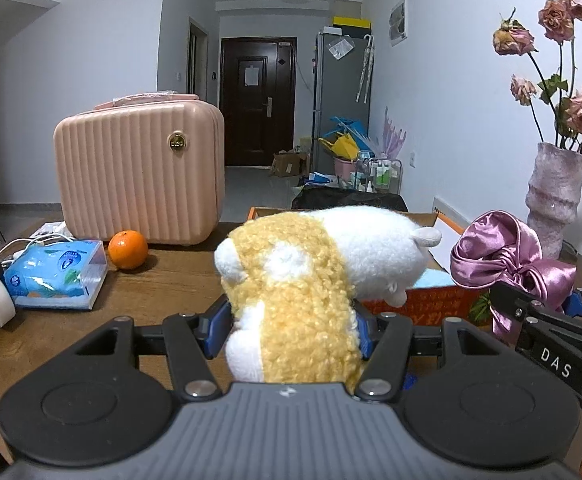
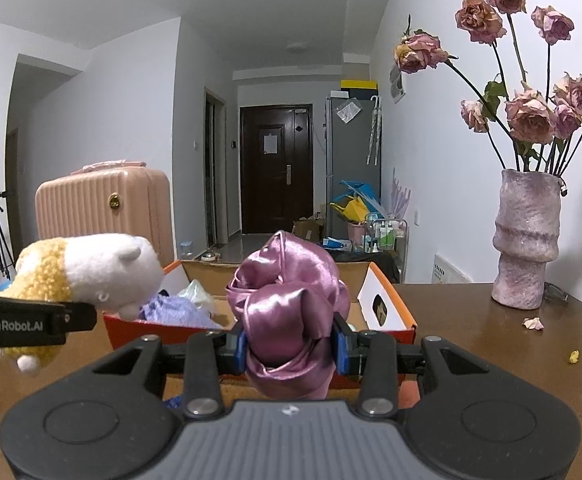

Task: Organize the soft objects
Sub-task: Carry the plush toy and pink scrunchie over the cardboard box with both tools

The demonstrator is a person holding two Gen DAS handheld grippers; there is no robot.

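Box (image 2: 387, 308) (orange, open-topped) is holding lilac cloth (image 2: 179, 312); beside it, left gripper (image 1: 291, 328) is clamping plush toy (image 1: 315, 264), right gripper (image 2: 291, 346) is clamping satin bonnet (image 2: 291, 300).

White lettering "DAS" is legible on the black arm of the right gripper (image 1: 563, 312), seen from the left wrist view just beside the orange box (image 1: 423, 300). White lettering "GenRobot.AI" is legible on the black arm of the left gripper (image 2: 31, 322), left of that box in the right wrist view. Print on the blue tissue pack (image 1: 57, 274) cannot be read.
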